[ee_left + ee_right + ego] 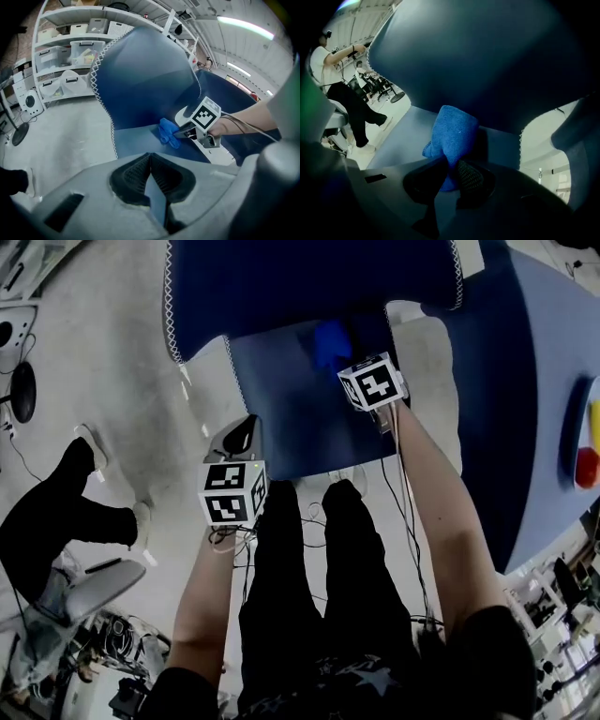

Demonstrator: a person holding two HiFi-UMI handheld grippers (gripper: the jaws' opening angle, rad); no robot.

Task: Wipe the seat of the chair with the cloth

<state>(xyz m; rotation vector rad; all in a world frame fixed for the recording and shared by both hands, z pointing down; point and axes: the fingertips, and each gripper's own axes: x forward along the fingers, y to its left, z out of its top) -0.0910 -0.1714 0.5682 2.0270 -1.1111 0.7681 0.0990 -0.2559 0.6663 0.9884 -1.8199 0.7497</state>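
Observation:
The chair's dark blue seat (291, 409) lies below its backrest (309, 277). A bright blue cloth (330, 341) rests on the seat near the back. My right gripper (361, 367) is shut on it, and the cloth (452, 129) bulges out past the pads, pressed to the seat (405, 136) under the backrest (478, 61). My left gripper (239, 435) hangs at the seat's front left corner, shut with nothing in it. From the left gripper (150, 157) I see the cloth (167, 131) and the right gripper (182, 132) across the seat (133, 140).
A seated person in black (56, 512) is on the floor at the left, also seen from the right gripper (342, 93). A large blue surface (525, 381) runs along the right. Shelves with bins (70, 51) stand behind the chair. Cables lie by my legs.

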